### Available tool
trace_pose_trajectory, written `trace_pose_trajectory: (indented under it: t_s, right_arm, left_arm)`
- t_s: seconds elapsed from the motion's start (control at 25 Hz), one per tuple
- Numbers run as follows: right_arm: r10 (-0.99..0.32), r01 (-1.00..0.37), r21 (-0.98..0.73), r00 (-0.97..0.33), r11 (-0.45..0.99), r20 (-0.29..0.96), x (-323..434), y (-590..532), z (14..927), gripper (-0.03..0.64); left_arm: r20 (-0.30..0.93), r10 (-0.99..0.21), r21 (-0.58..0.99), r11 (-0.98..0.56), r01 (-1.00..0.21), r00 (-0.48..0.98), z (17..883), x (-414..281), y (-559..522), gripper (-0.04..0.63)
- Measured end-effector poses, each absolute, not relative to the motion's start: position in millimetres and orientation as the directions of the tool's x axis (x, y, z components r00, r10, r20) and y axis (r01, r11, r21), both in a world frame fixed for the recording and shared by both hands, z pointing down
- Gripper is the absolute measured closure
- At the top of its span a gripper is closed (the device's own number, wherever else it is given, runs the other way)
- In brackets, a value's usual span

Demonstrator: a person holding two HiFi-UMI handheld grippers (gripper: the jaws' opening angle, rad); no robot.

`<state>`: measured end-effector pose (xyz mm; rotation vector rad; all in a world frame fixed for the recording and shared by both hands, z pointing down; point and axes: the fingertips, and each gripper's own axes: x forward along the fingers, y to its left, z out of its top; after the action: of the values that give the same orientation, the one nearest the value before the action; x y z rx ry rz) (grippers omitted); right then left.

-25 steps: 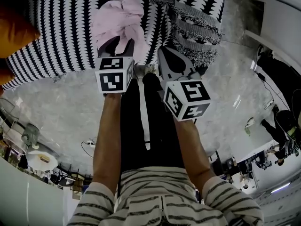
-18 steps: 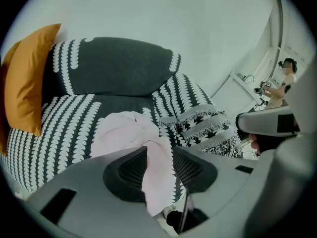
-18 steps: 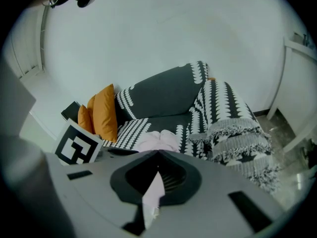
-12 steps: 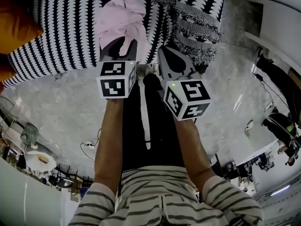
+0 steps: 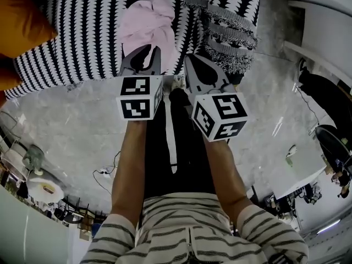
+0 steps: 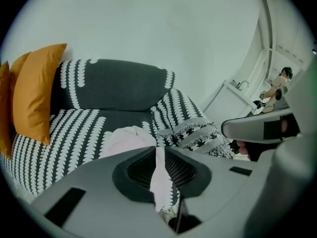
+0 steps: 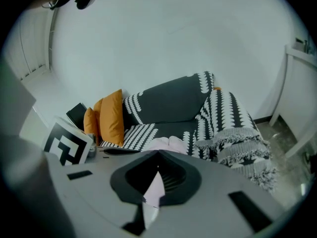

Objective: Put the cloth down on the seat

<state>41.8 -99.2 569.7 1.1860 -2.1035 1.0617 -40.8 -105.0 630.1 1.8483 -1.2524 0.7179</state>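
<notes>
- Lying bunched on the seat (image 5: 82, 34), the pink cloth (image 5: 147, 23) sits near the front edge, just beyond both grippers and free of them.
- The seat belongs to a sofa (image 6: 116, 86) covered in black fabric with rows of white leaf shapes; its backrest is mostly plain dark.
- Two orange cushions (image 6: 34, 95) lean at the sofa's left end, well apart from the cloth.
- A fringed black-and-white throw (image 5: 228, 32) hangs over the sofa's right arm, just beside the cloth.
- The left gripper (image 5: 144, 56) hangs over the seat's front edge, empty. Its jaws have just been closing and now leave a narrow slit, with nothing between them; the cloth only shows through the gap from behind.
- The right gripper (image 5: 190, 59) is beside it, tips drawn together and holding nothing.
- The floor (image 5: 71, 120) is pale grey stone with a marbled pattern, and a thin cable (image 5: 107, 172) lies on it.
- A plain white wall (image 6: 148, 24) rises behind the sofa.
- A white counter (image 6: 233, 95) stands to the right, with a person (image 6: 278, 83) far off past it.
</notes>
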Motion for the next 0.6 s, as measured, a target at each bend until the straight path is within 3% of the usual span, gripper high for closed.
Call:
trace_pose_trajectory:
  t_s: [0.6]
  right_arm:
    - [-0.538, -0.857, -0.372, -0.513, 0.355, 0.668, 16.1, -72.7, 504.9, 0.604]
  left_arm:
    - [0.726, -0.589, 0.265, -0.237, -0.935, 0.355, 549.5, -56.8, -75.7, 0.571]
